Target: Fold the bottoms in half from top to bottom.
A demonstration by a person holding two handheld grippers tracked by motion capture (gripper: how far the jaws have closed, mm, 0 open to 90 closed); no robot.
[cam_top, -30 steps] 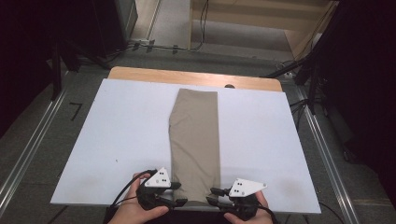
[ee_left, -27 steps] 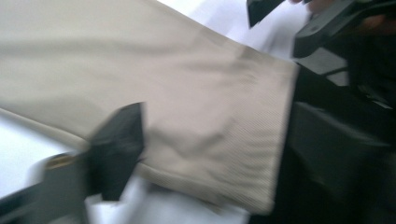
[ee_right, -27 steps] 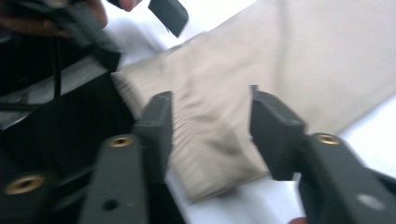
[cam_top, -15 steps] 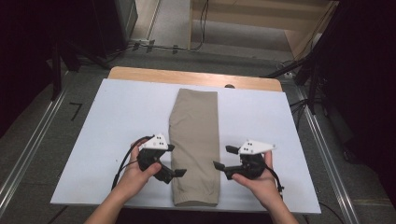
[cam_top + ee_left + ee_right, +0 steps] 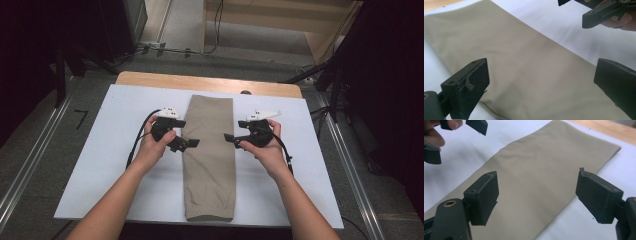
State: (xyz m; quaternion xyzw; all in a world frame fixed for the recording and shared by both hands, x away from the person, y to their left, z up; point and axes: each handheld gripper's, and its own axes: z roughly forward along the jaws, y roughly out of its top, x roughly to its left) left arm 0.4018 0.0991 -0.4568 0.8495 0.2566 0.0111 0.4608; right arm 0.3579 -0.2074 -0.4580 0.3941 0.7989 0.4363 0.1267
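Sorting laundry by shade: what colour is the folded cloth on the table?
Plain khaki cloth, no pattern; clearest in the high view.

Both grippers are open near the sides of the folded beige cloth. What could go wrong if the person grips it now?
The left gripper and right gripper hover open over opposite long edges of the folded cloth. The fingers may pinch only the top layer, so the fold could open. Uneven lifting could twist the cloth or drag it across the white board.
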